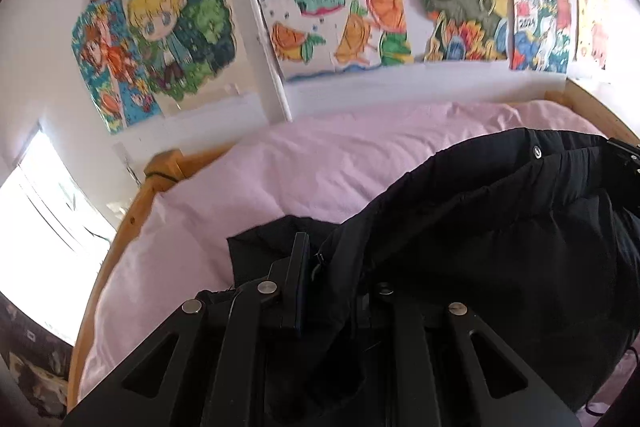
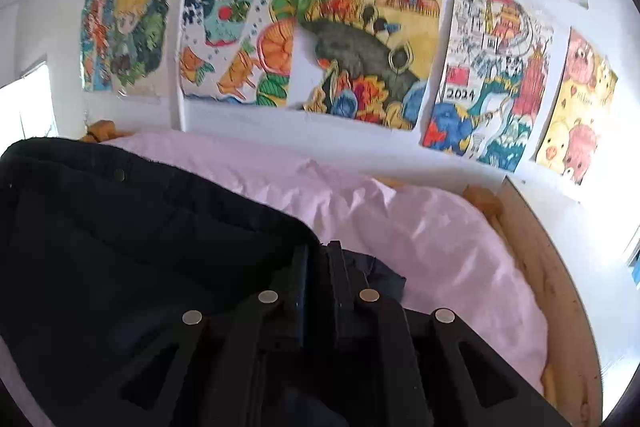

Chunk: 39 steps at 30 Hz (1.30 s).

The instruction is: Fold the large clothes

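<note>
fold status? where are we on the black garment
Done: no finished fold visible. In hand: left gripper and right gripper each pinch an edge of the black garment, held spread over the pink bedding. Left: lay it down and make the folds.

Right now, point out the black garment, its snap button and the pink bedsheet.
black garment (image 2: 140, 247): right wrist view, on the broad dark fabric panel.
snap button (image 1: 535, 152): left wrist view, on the metal stud near the upper hem.
pink bedsheet (image 1: 280, 171): left wrist view, on bare wrinkled sheet.

Matt black cloth garment (image 1: 500, 211) (crumpled pink sheet (image 1: 320, 163), wooden frame (image 1: 132, 223)).
</note>
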{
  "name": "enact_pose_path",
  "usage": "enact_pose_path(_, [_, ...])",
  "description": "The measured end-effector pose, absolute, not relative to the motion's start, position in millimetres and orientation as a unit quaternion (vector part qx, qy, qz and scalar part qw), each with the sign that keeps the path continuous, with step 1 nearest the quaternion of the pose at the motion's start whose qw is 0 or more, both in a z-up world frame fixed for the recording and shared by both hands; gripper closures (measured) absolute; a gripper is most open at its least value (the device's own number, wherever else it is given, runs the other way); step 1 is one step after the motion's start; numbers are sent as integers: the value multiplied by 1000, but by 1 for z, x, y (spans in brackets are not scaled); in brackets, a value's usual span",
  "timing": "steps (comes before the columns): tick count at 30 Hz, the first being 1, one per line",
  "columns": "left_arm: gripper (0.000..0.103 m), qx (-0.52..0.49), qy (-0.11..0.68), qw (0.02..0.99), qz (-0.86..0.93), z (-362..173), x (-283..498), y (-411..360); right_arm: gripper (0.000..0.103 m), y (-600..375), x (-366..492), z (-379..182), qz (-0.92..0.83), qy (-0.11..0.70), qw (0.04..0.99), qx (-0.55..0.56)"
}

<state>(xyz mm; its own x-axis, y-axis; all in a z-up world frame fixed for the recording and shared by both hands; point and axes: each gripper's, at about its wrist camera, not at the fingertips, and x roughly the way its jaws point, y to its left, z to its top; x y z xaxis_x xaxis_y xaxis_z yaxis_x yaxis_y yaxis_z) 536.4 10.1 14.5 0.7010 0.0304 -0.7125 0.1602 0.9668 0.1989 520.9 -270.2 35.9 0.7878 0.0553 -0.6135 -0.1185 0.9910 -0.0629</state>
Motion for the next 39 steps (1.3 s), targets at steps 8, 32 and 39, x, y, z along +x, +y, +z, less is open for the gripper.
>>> enact_pose_path(8, [89,114,405,907,-36,-13,553,14,91,-272,540,17,21,316,947,-52])
enact_pose_path(32, [82,37,453,886,-95,-42,580,39,26,-332,503,-35,64,359,931,21])
enact_pose_path(39, [35,-72,426,889,-152,-20,563,84,17,-338,505,-55,43,358,932,27])
